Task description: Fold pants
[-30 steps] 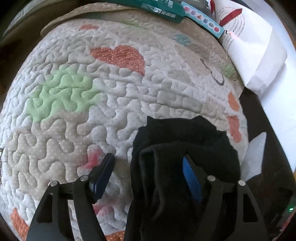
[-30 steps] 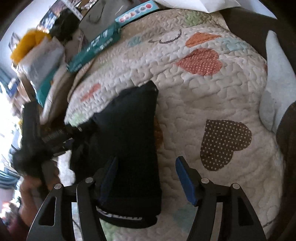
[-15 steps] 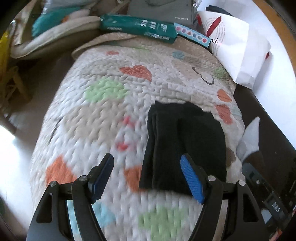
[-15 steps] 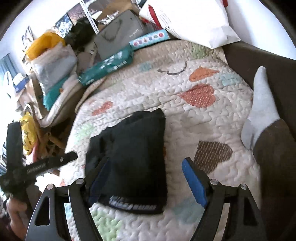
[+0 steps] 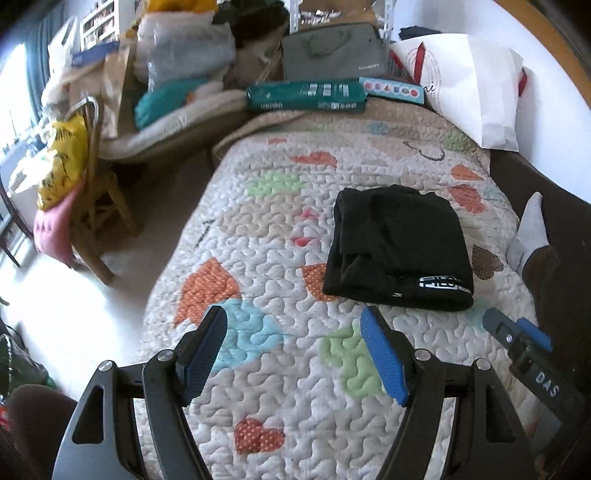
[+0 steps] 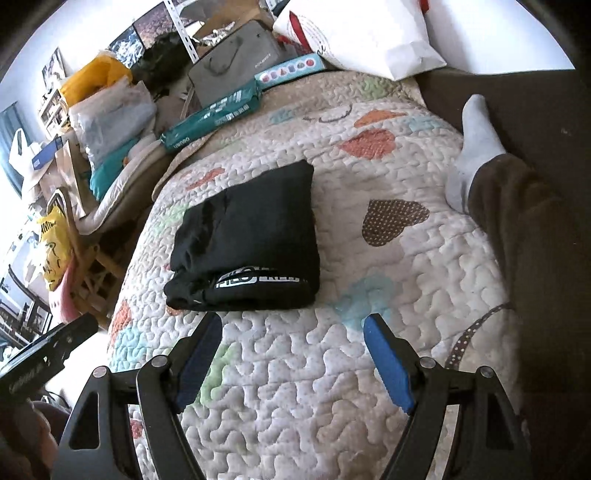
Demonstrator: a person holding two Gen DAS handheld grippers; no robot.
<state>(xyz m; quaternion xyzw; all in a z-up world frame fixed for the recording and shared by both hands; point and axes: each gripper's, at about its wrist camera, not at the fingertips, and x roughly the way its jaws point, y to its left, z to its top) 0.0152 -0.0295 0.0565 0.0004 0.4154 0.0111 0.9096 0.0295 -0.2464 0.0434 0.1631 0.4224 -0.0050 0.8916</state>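
With the black folded fabric pants [image 6: 247,240] lying compact at centre frame on the heart-patterned quilted bed cover [image 6: 369,369], the left hand-held gripper [image 5: 293,352] and right hand-held gripper [image 6: 291,356], both released and empty, should lift clear without snagging the waistband edge.

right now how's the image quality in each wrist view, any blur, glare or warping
Left wrist view: pants and quilt fairly sharp, clutter at the top slightly smeared, window at the left edge blown out, strong fisheye bending with dark corners. Right wrist view: sharp on the pants, white paper bag and wall overexposed, left edge glary, same barrel warp.
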